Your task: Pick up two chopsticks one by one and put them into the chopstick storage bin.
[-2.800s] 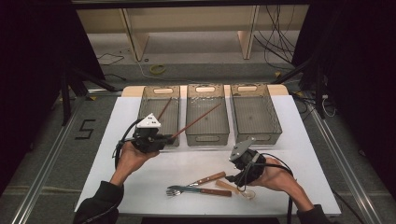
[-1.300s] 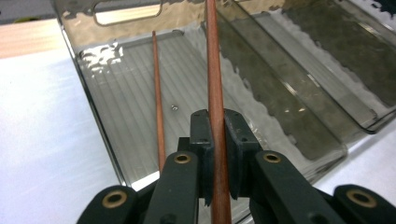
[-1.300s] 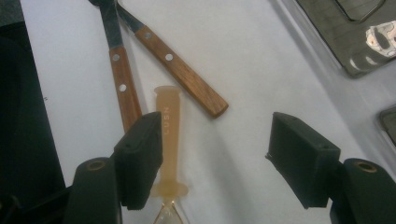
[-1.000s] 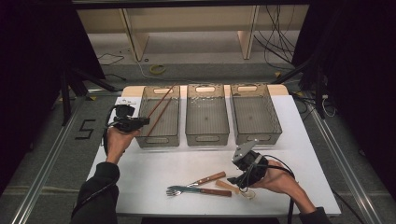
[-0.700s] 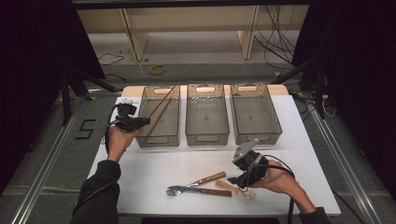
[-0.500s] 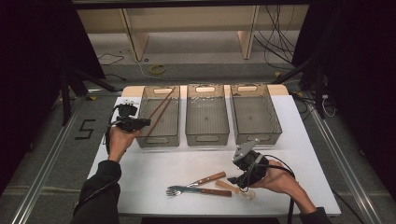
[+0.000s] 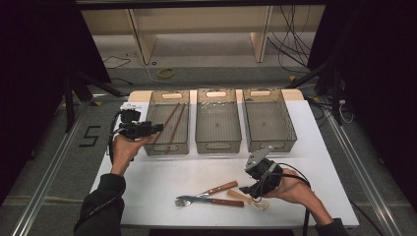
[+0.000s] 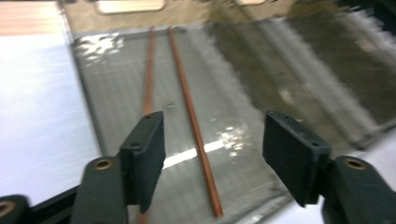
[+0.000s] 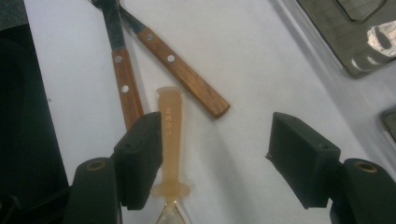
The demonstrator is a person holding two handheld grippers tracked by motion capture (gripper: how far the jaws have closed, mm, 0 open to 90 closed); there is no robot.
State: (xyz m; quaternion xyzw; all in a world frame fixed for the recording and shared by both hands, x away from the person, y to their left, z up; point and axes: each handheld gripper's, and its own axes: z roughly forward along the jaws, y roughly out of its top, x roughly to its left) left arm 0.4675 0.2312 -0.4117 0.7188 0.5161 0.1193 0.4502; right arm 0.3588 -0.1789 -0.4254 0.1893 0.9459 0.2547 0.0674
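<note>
While poised over the left bin (image 7: 167, 142) — left gripper (image 8: 212, 144) just opened, chopsticks (image 8: 191, 121) released; right gripper (image 9: 215, 154) wide over spoon (image 9: 170, 140).

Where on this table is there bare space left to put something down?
The middle bin and right bin look empty. White table lies bare between the bins and the fork. It is crowded near the right gripper, around the knife and spoon.

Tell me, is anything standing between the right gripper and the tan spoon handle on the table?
Nothing visible does. The right gripper hangs open just over the tan spoon handle, which lies bare beside one pad. The two wooden-handled utensils lie farther ahead, not in the way.
</note>
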